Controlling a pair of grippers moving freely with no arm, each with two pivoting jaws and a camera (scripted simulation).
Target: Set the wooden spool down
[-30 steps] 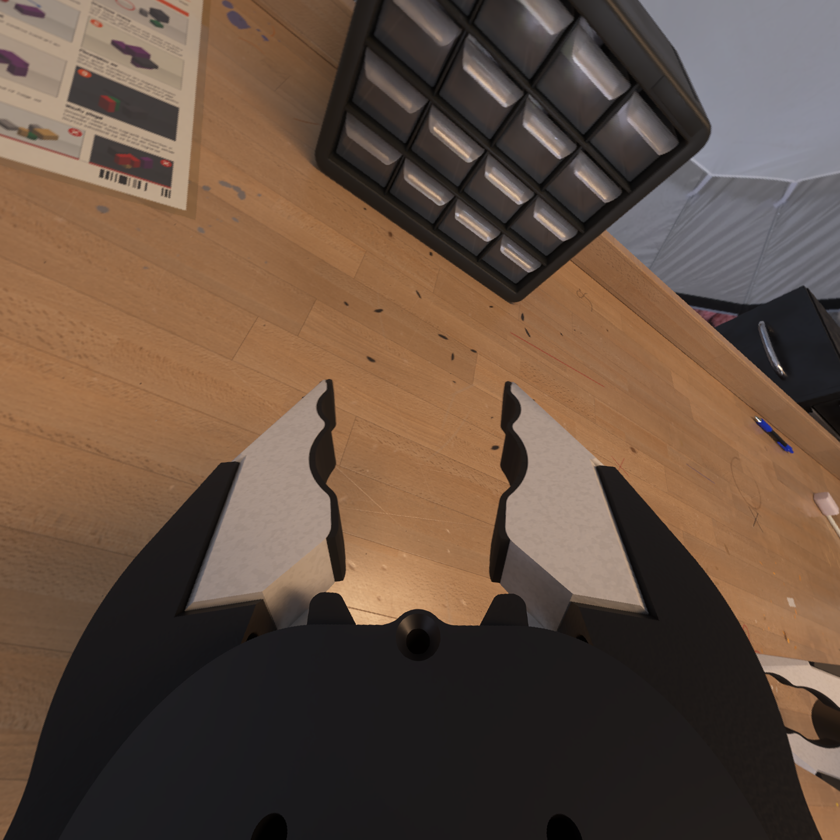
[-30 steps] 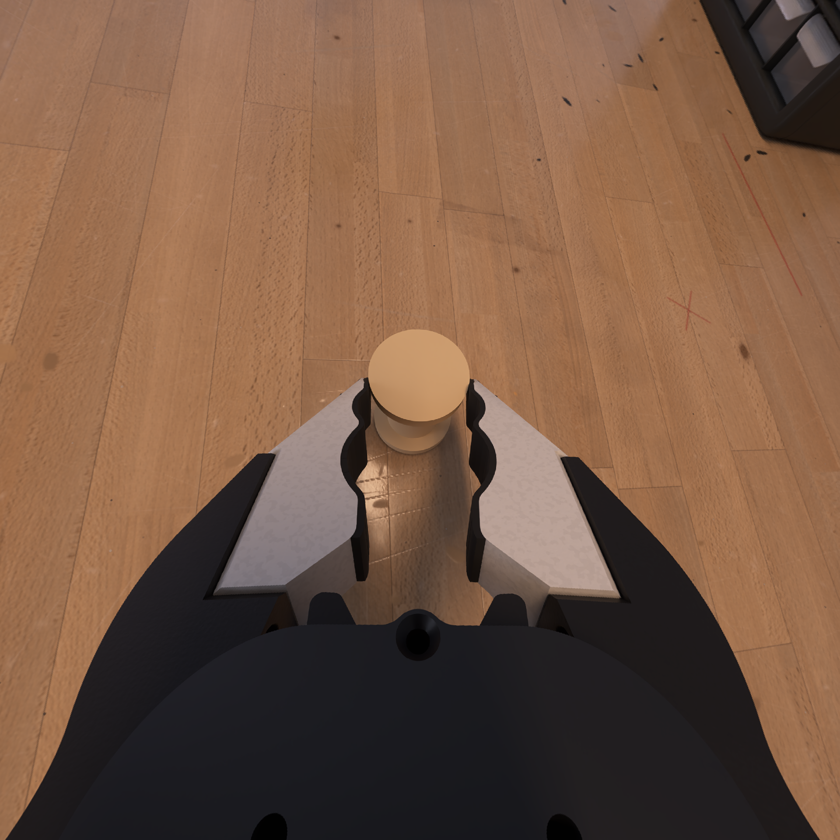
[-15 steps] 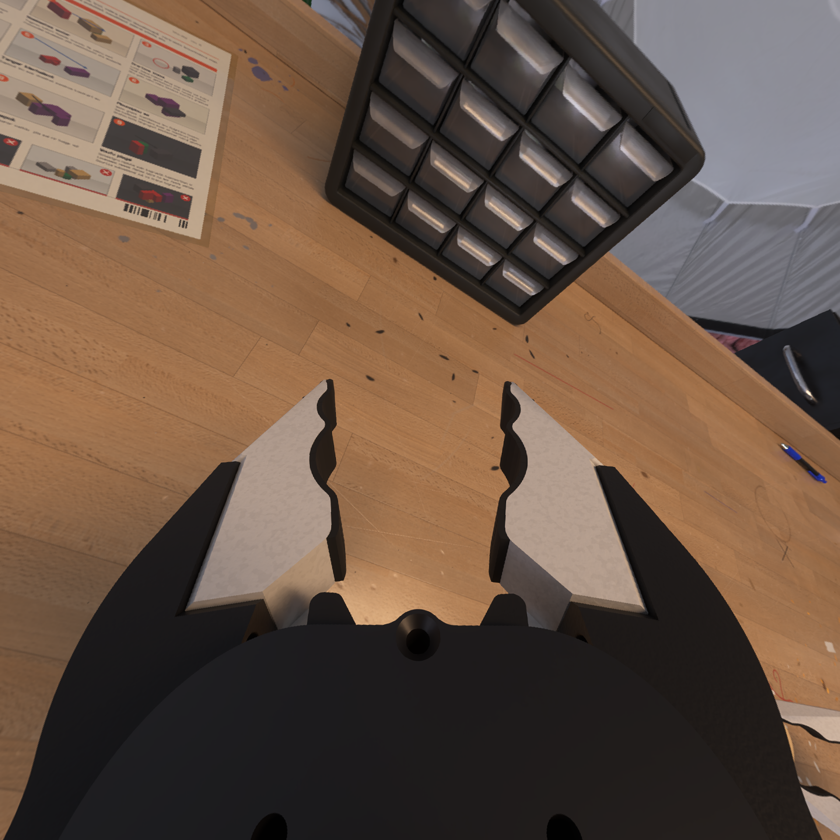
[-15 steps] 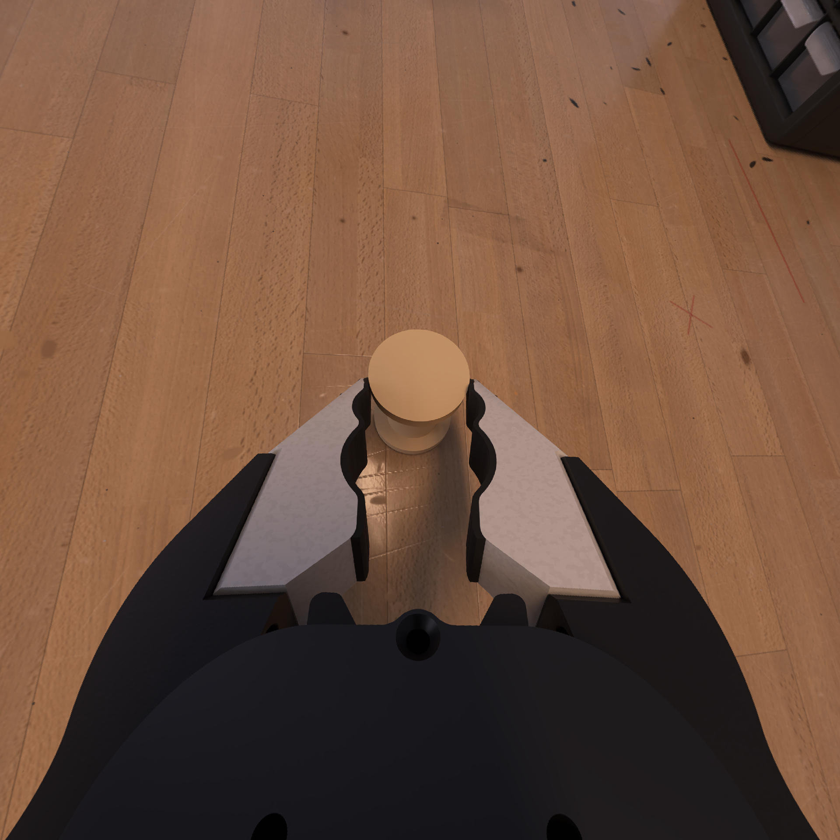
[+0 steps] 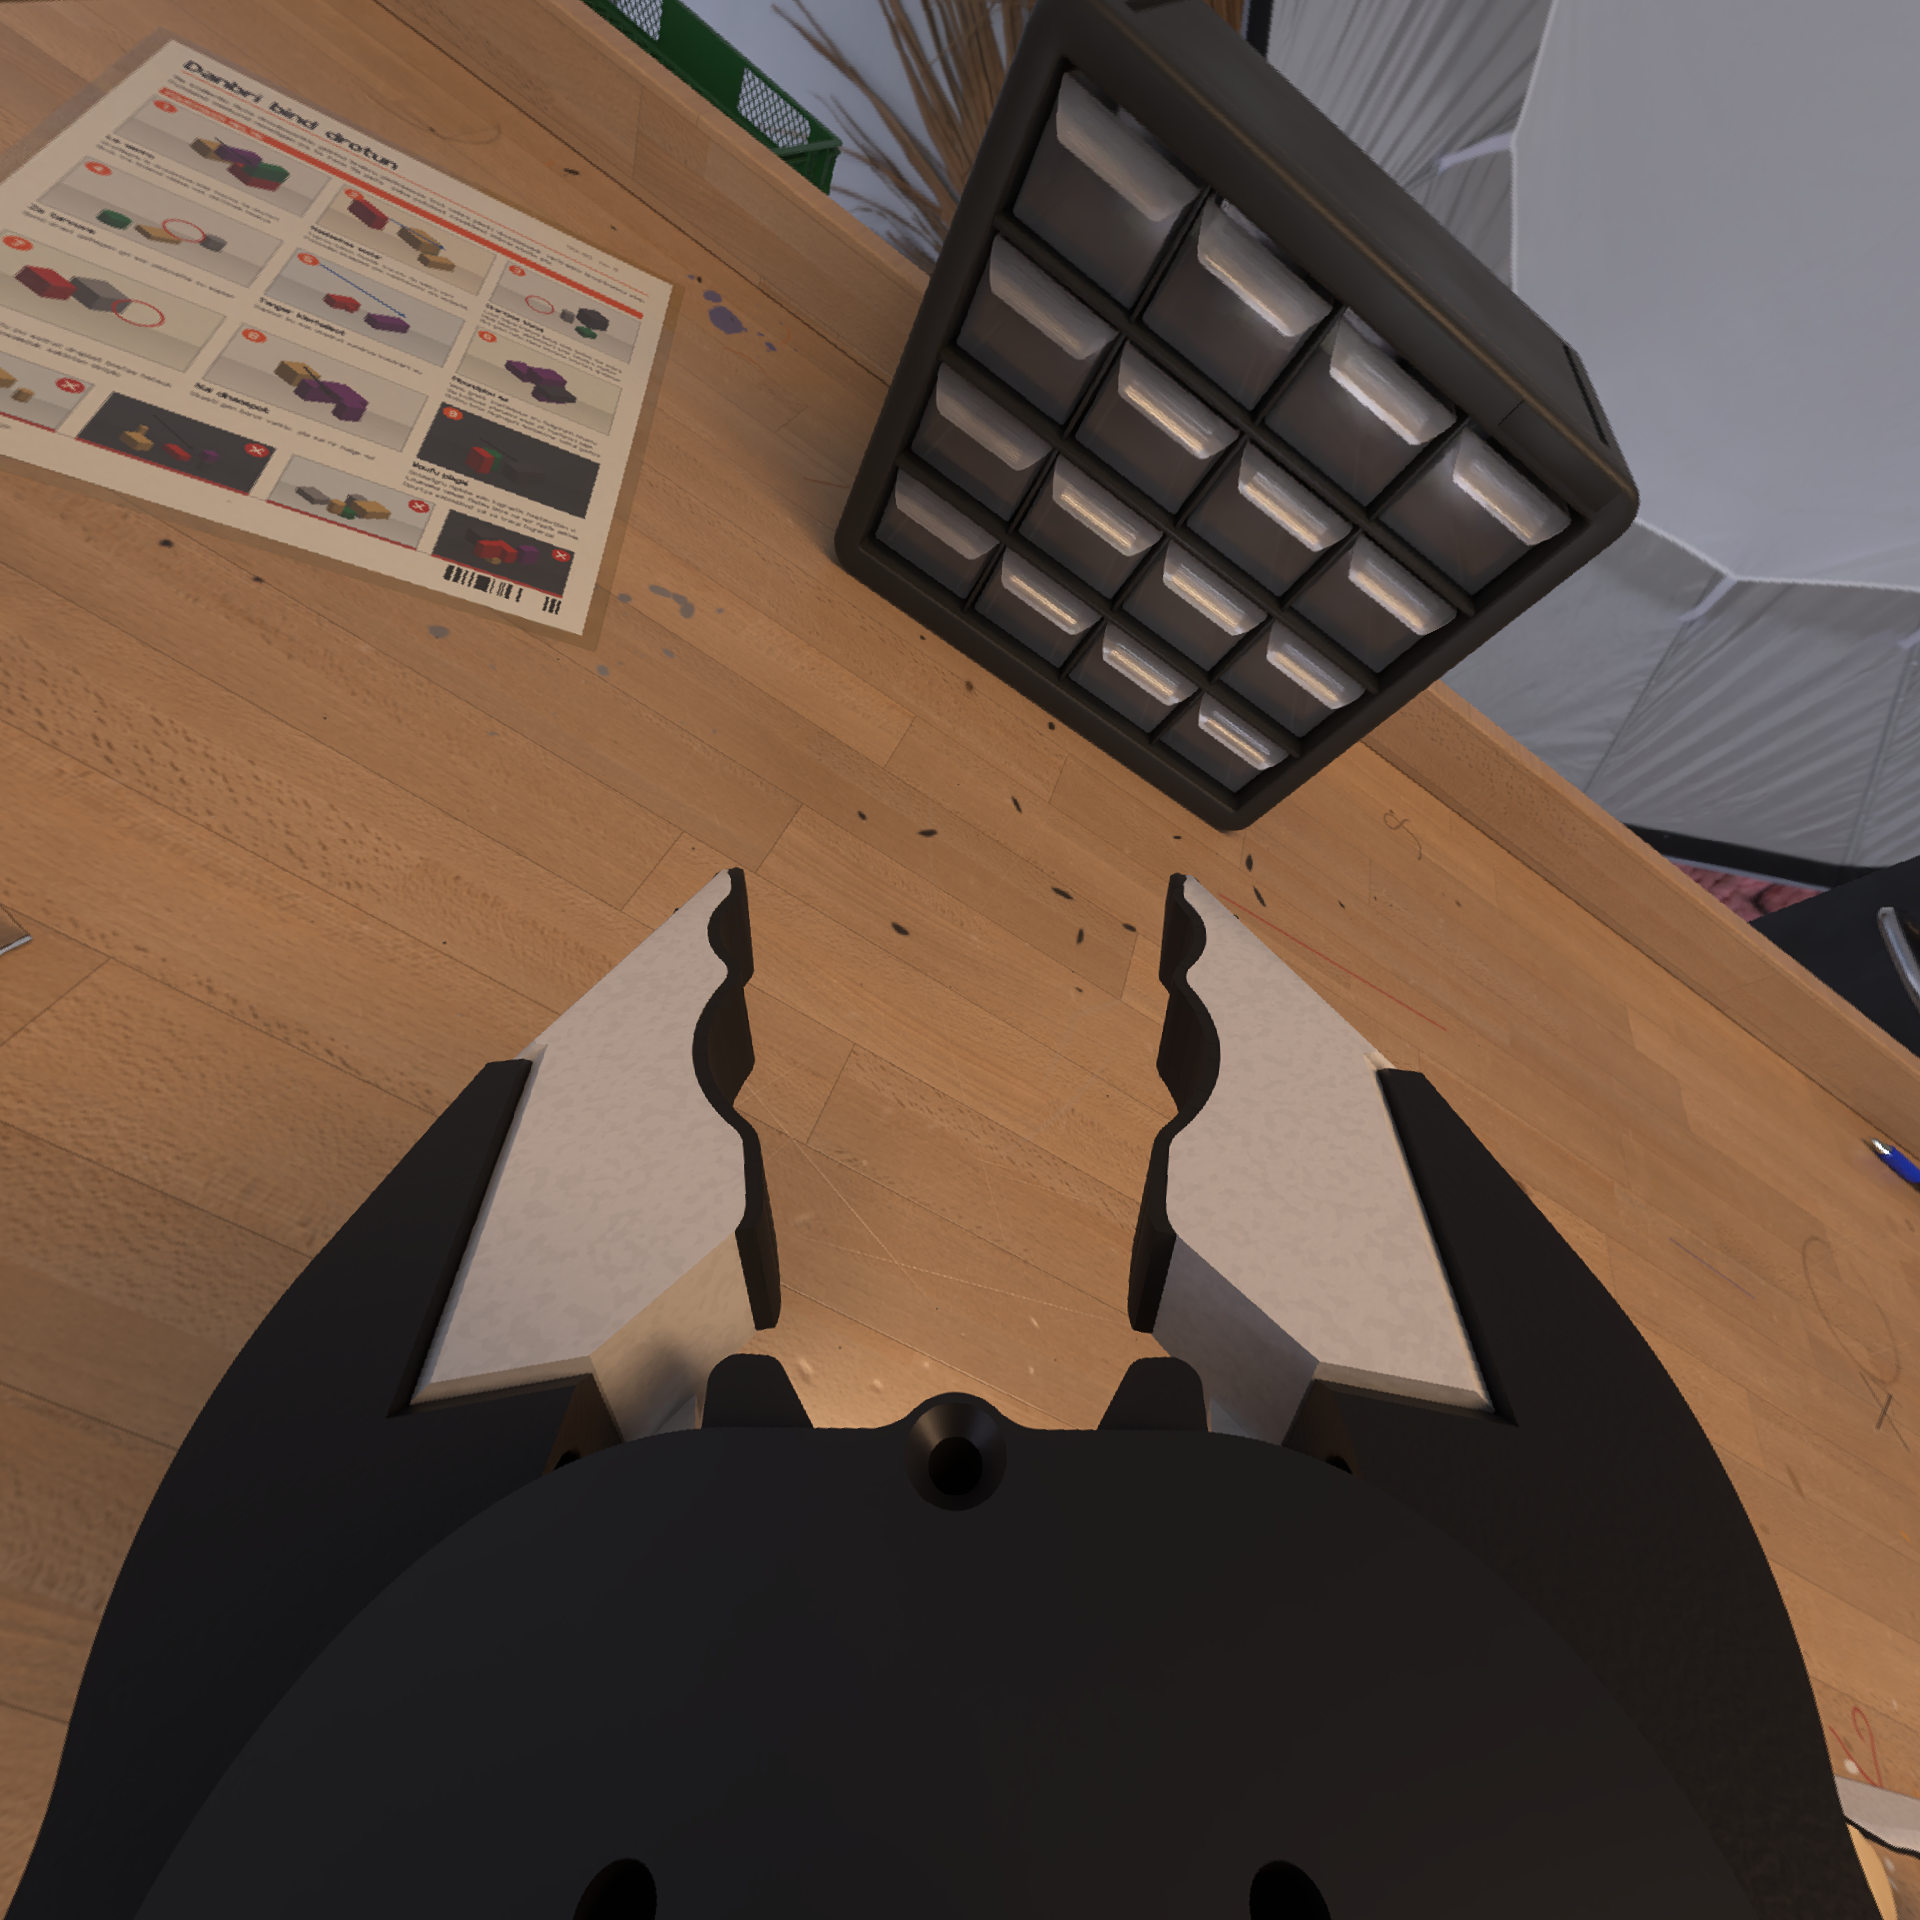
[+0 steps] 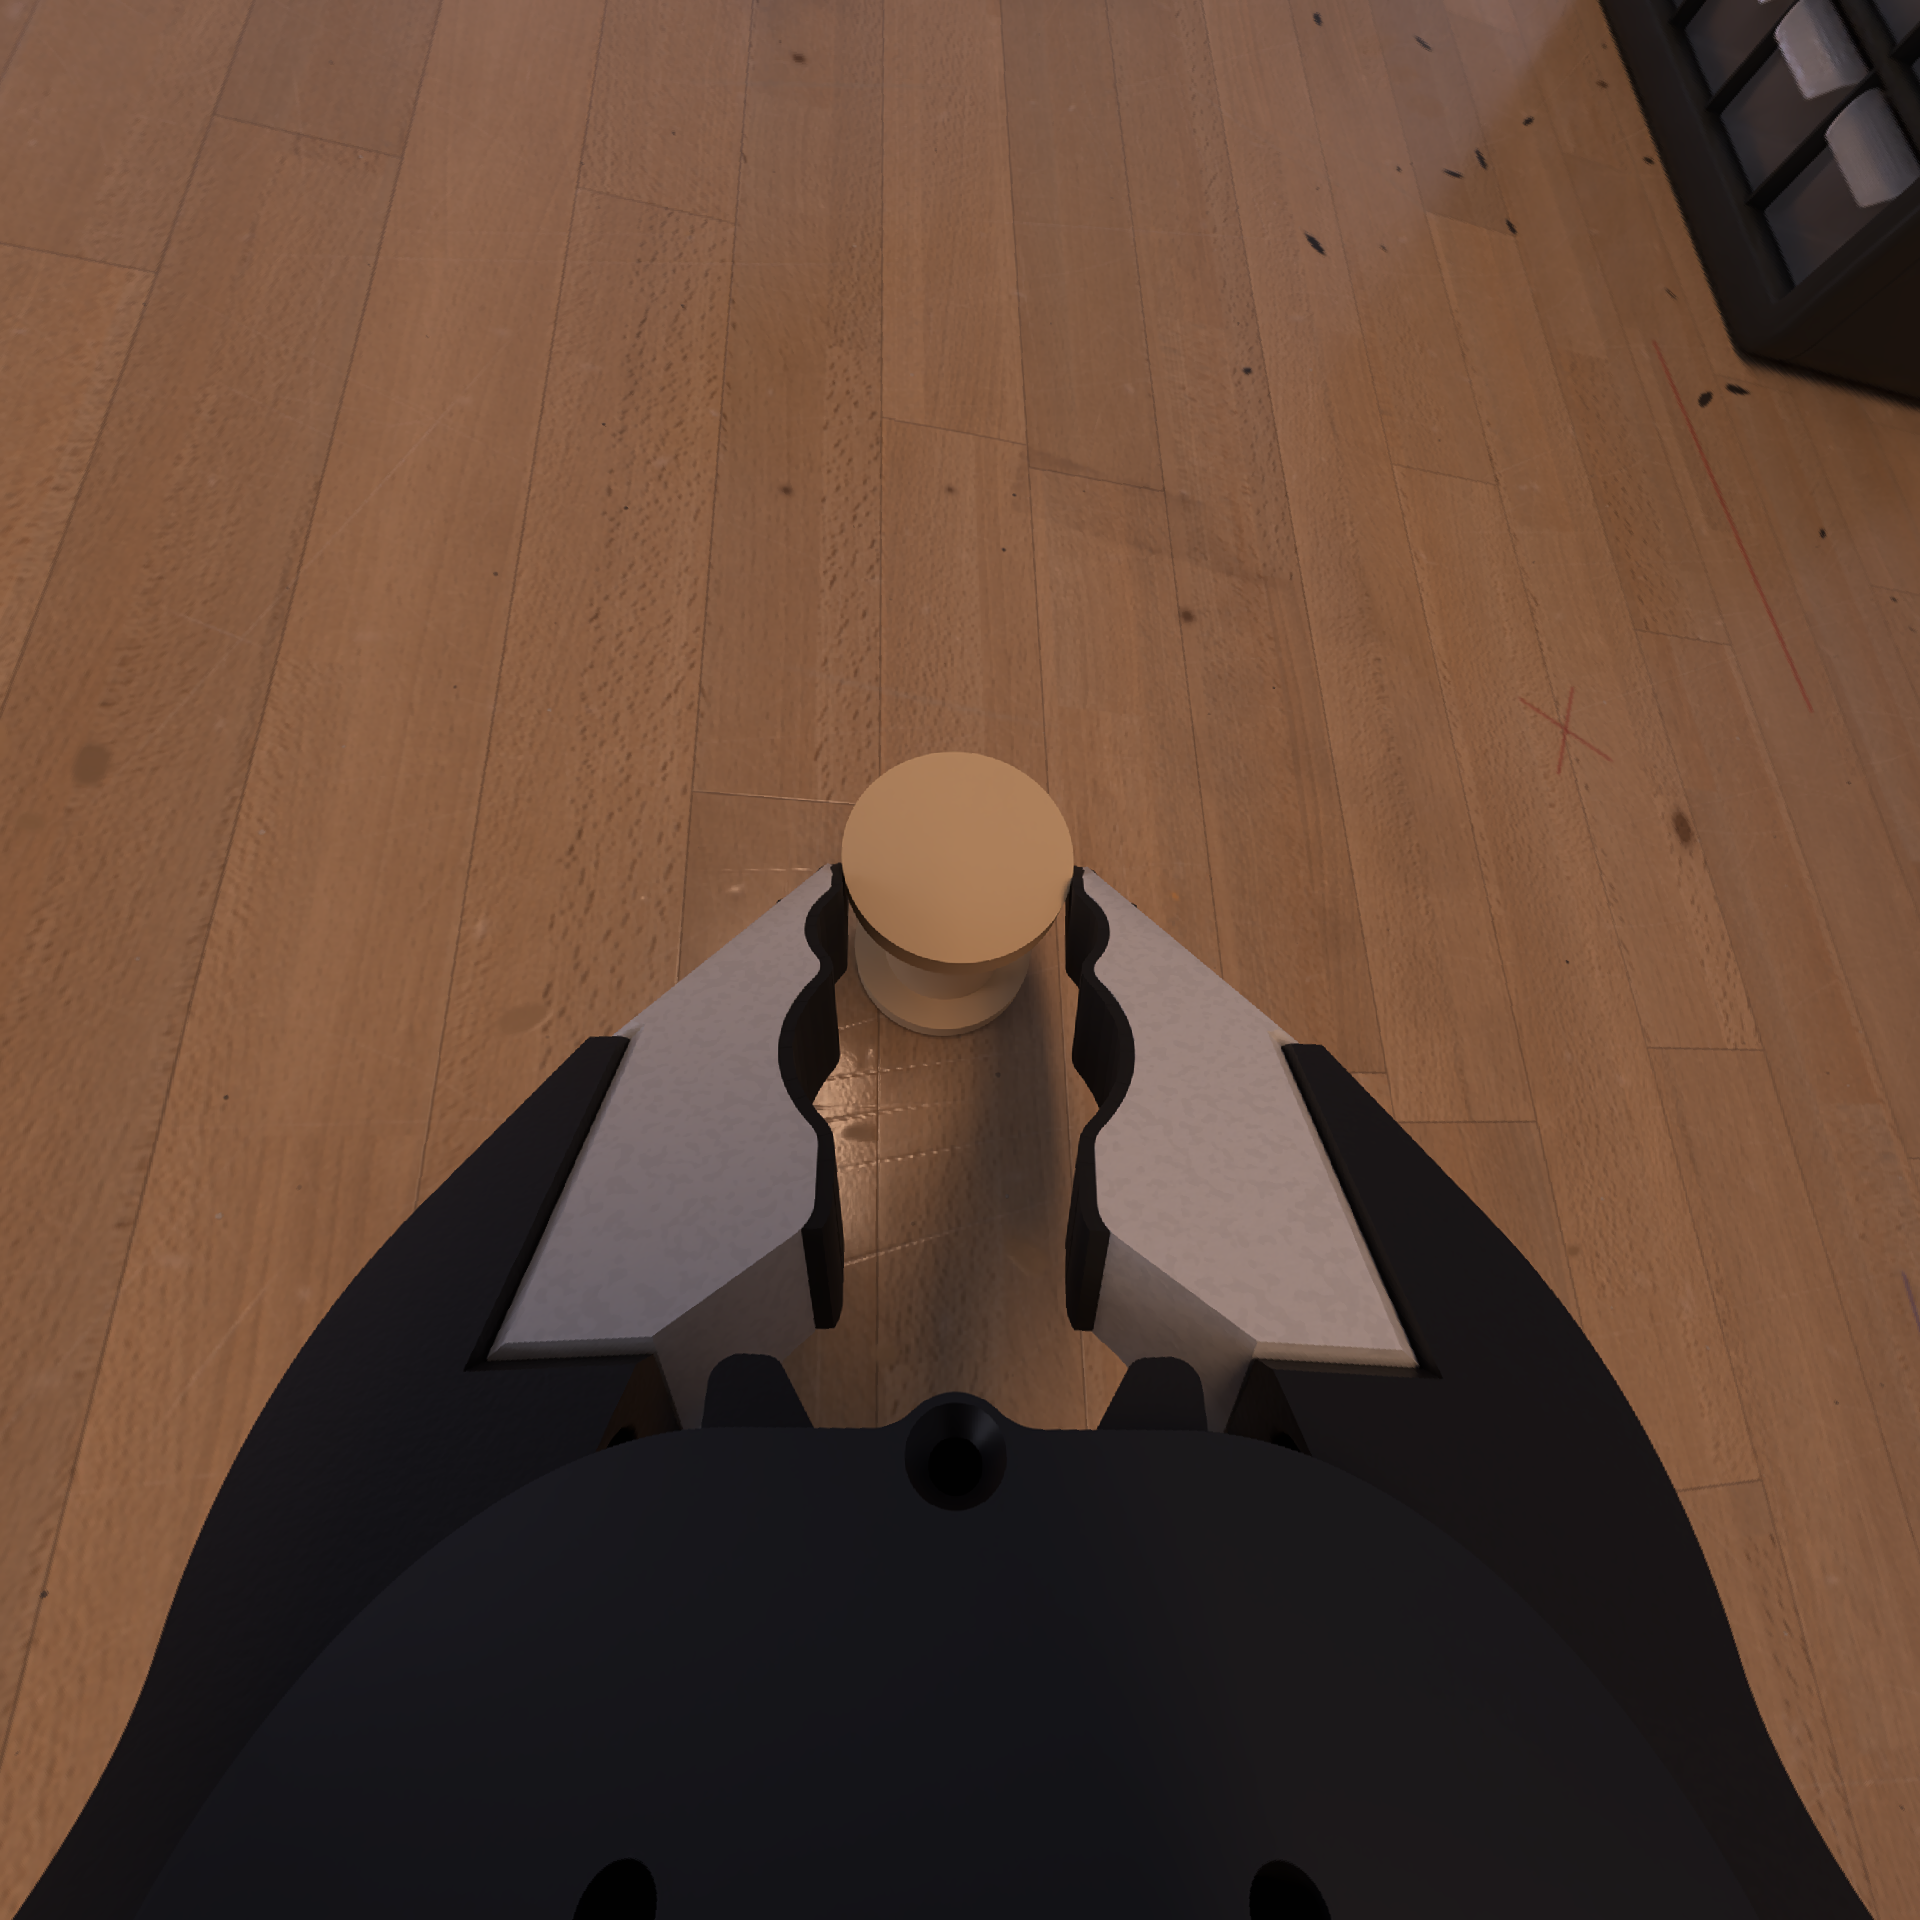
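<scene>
The wooden spool [image 6: 956, 852] is a small tan cylinder with a round flat top, upright between the fingertips of my right gripper [image 6: 956, 883]. The right gripper is shut on it, over the wooden table [image 6: 416, 520]. I cannot tell whether the spool's base touches the table. My left gripper [image 5: 956, 883] is open and empty, held above the table [image 5: 312, 883] in front of a black drawer cabinet [image 5: 1195, 468]. The spool does not show in the left wrist view.
A printed instruction sheet [image 5: 312, 343] lies at the far left. The drawer cabinet's corner shows at top right in the right wrist view [image 6: 1808, 135]. A blue pen [image 5: 1896, 1158] lies near the table's right edge. A red cross mark [image 6: 1564, 727] is on the table.
The left gripper has drawn back and tilted, so more of the sheet and cabinet shows. The right gripper has barely shifted and keeps the same hold on the spool.
</scene>
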